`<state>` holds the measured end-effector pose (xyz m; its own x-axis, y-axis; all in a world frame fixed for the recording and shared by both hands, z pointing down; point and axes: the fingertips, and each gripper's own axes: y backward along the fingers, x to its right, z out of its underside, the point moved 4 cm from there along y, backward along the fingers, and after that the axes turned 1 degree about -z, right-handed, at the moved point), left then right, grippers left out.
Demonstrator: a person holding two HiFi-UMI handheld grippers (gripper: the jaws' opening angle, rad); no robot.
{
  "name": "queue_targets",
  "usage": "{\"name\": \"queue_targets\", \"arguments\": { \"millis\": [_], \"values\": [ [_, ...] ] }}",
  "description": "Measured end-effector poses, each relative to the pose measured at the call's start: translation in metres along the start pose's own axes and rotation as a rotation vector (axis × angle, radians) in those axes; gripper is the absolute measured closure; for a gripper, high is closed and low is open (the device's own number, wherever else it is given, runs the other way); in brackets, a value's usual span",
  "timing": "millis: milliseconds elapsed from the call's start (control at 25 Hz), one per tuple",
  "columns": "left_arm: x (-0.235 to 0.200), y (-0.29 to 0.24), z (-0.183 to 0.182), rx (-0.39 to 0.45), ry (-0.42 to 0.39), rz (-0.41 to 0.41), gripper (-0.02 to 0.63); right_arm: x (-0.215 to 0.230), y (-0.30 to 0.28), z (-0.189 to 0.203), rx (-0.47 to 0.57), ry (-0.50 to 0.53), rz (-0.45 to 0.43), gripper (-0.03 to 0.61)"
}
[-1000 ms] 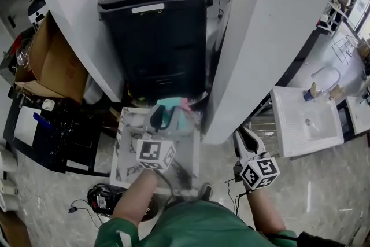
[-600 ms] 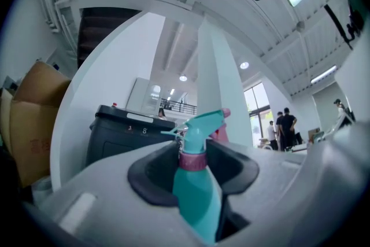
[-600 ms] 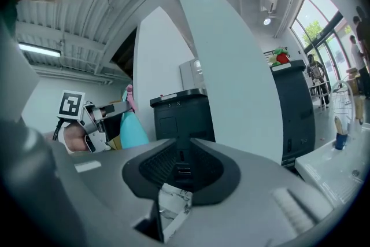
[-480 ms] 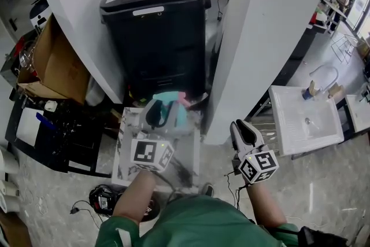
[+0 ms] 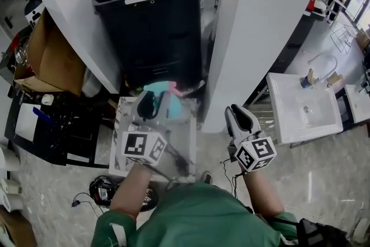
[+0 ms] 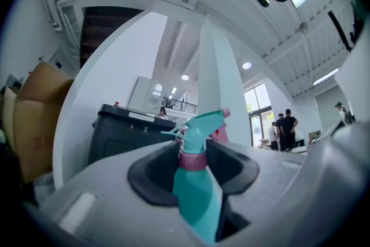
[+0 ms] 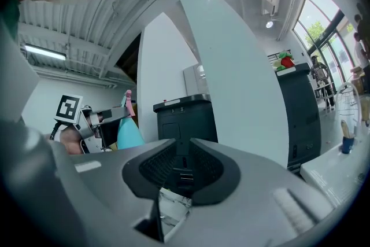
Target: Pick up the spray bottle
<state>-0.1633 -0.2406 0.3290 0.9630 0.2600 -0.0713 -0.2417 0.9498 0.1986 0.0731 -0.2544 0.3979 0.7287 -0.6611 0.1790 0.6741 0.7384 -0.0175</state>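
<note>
The spray bottle is teal with a pink collar and a teal trigger head. My left gripper is shut on it just below the collar and holds it upright in the air. In the head view the left gripper hangs over the marble table, with the bottle's head sticking out past the jaws. My right gripper is level to the right of the table. Its jaws stand a narrow gap apart with nothing between them. The right gripper view also catches the bottle at the left.
A tall black bin stands just beyond the table between two white curved pillars. A cardboard box and dark clutter lie at the left, a white sink unit at the right. People stand far off by the windows.
The left gripper has risen a little with the bottle in it, away from the marble top. The right gripper has also come up slightly.
</note>
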Motion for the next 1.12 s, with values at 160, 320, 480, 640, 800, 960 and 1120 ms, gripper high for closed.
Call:
{"name": "queue_targets", "arguments": {
  "millis": [160, 320, 480, 640, 800, 960, 1120],
  "values": [
    [-0.003, -0.001, 0.008, -0.015, 0.010, -0.005, 0.468, 0.003, -0.007, 0.001, -0.002, 0.004, -0.007, 0.511],
    [-0.001, -0.001, 0.016, -0.029, 0.018, -0.009, 0.468, 0.006, -0.009, 0.006, -0.015, 0.002, -0.010, 0.511],
    [0.001, -0.003, 0.020, -0.041, 0.025, -0.003, 0.468, 0.008, -0.009, 0.008, -0.024, -0.001, -0.007, 0.511],
    [0.000, -0.002, 0.022, -0.043, 0.028, -0.002, 0.468, 0.007, -0.009, 0.010, -0.029, -0.002, -0.007, 0.511],
    [0.001, -0.002, 0.022, -0.044, 0.025, -0.004, 0.468, 0.008, -0.009, 0.011, -0.032, 0.000, -0.009, 0.511],
    [-0.001, -0.002, 0.021, -0.044, 0.023, -0.004, 0.468, 0.007, -0.008, 0.011, -0.036, 0.003, -0.011, 0.511],
    [0.000, -0.003, 0.022, -0.043, 0.025, -0.003, 0.468, 0.007, -0.008, 0.010, -0.034, 0.009, -0.015, 0.511]
  ]
}}
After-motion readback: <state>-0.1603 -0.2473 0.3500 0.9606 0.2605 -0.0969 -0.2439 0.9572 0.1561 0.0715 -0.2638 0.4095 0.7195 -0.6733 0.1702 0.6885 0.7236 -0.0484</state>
